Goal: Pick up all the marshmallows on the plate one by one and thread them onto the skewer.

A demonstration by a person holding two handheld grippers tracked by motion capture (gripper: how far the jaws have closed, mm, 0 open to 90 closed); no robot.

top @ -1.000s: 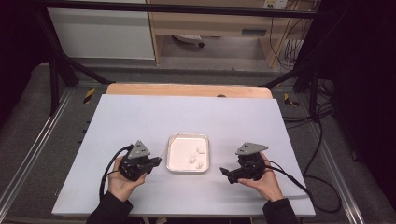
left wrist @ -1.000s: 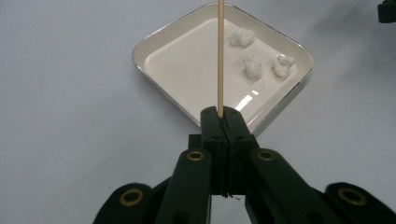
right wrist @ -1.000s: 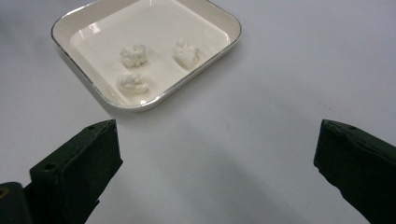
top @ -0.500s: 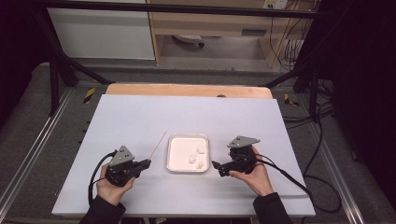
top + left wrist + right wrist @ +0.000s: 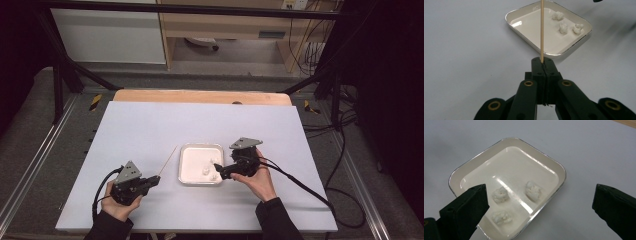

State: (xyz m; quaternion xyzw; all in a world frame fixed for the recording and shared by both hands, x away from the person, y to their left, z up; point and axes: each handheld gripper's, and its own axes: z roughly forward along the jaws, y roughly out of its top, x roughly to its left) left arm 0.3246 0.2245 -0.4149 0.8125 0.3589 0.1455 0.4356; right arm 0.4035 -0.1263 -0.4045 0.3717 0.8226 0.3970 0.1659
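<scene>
Both tongs are at work near the dish: the left gripper has its jaws pressed together on the bottom end of a thin wooden skewer, which sticks out toward the left rim of the white dish, while the right gripper hangs with its jaws spread wide over the dish's right side. Three small white lumps lie apart from one another on the right half of the dish, and one of them sits just beside the right gripper's left jaw. The step in hand looks like picking up a lump so it can be threaded on the skewer. To do that well, the right gripper should come down with one lump squarely between the jaws and close gently, since the pieces look soft and crumbly. The skewer should be kept steady and aimed at the lump's middle. The dish rests near the front of the pale table, between the two hands.
</scene>
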